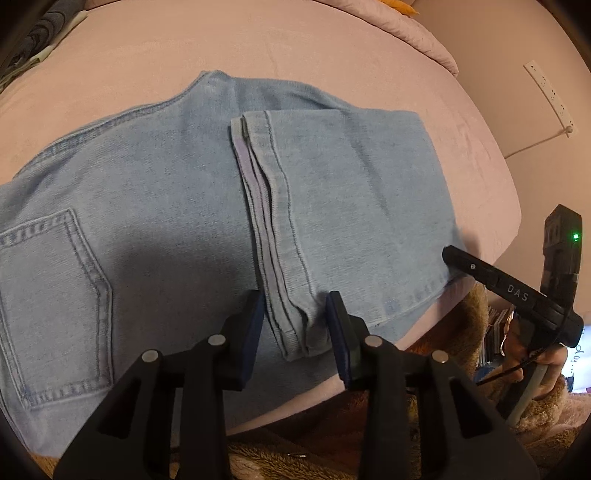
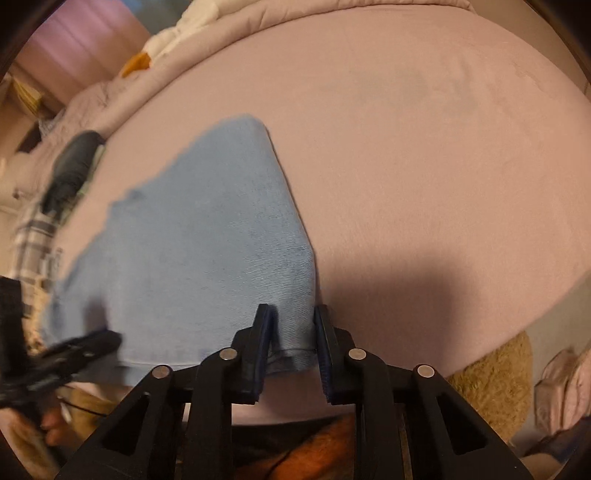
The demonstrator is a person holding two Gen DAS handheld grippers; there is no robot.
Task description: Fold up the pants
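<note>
Light blue jeans (image 1: 177, 206) lie folded on the pink bed (image 1: 295, 48), back pocket at the left and the leg hems folded over the middle. My left gripper (image 1: 296, 325) sits at the near edge, its pads pressing on the stacked hem end (image 1: 295, 332). The right gripper (image 1: 448, 254) reaches in from the right, at the fold's near corner. In the right wrist view that gripper (image 2: 293, 332) has its jaws closed on the jeans' folded corner (image 2: 291, 328), and the fabric fills the gap. The left gripper (image 2: 110, 338) shows blurred at the left.
A rolled pink quilt (image 1: 417, 33) lines the bed's far side. A white power strip (image 1: 550, 96) hangs on the wall at right. Brown fuzzy fabric (image 2: 495, 376) lies below the bed's near edge. Dark and plaid clothing (image 2: 70, 166) lies at the far left.
</note>
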